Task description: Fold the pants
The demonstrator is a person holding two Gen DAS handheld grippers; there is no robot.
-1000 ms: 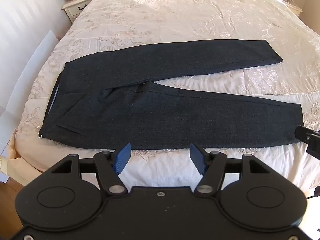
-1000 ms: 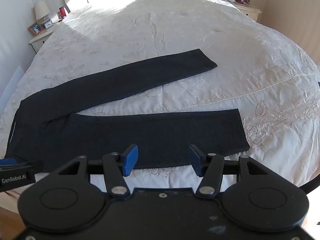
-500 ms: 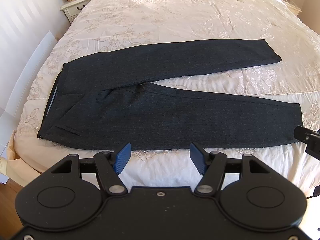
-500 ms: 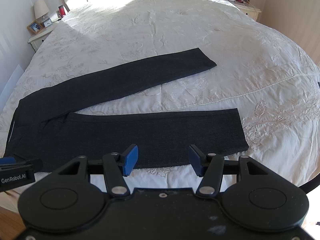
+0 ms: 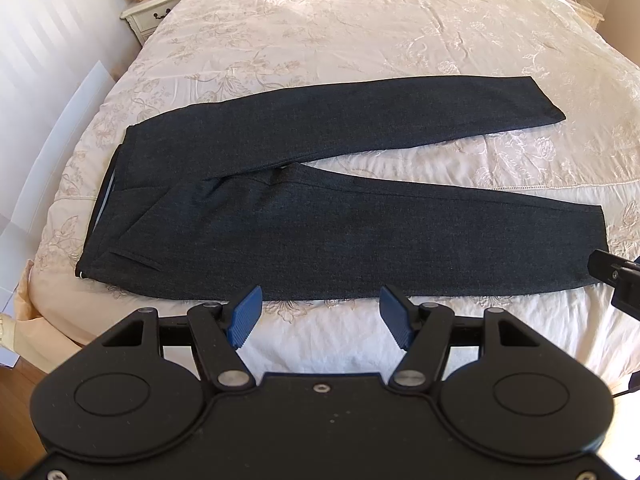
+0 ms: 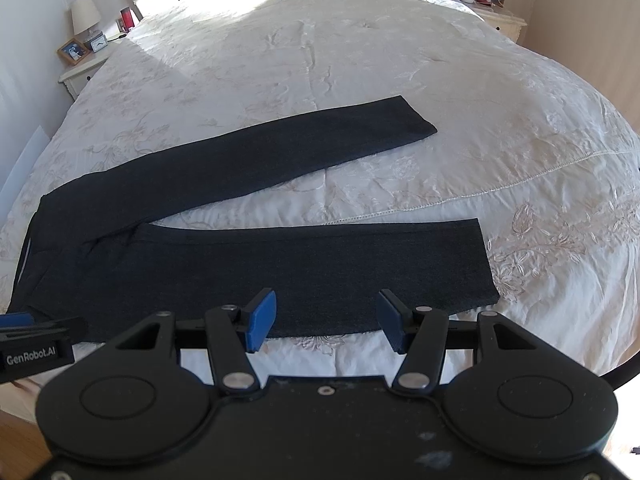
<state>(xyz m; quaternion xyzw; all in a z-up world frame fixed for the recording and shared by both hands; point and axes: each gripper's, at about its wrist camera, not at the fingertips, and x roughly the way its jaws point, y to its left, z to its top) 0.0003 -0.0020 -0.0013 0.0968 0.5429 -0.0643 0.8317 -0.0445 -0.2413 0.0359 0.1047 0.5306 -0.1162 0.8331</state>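
Note:
Dark grey pants (image 5: 320, 216) lie flat on the cream bedspread (image 5: 360, 32), waistband at the left, both legs spread apart in a V toward the right. They also show in the right wrist view (image 6: 280, 264). My left gripper (image 5: 320, 314) is open and empty, hovering just before the near leg's front edge. My right gripper (image 6: 326, 320) is open and empty, over the near leg's lower edge, left of its hem. The right gripper's tip shows at the left wrist view's right edge (image 5: 616, 276); the left gripper shows at the right wrist view's left edge (image 6: 36, 340).
A white nightstand (image 5: 154, 16) with a photo frame and clock stands at the far left; another nightstand (image 6: 500, 20) stands at the far right. The bed's front edge (image 5: 60, 320) drops to wooden floor at the lower left. A white panel (image 5: 60, 140) leans beside the bed.
Both grippers have drifted slightly, so the pants sit a little higher and closer in the views. Both stay open; the pants have not moved.

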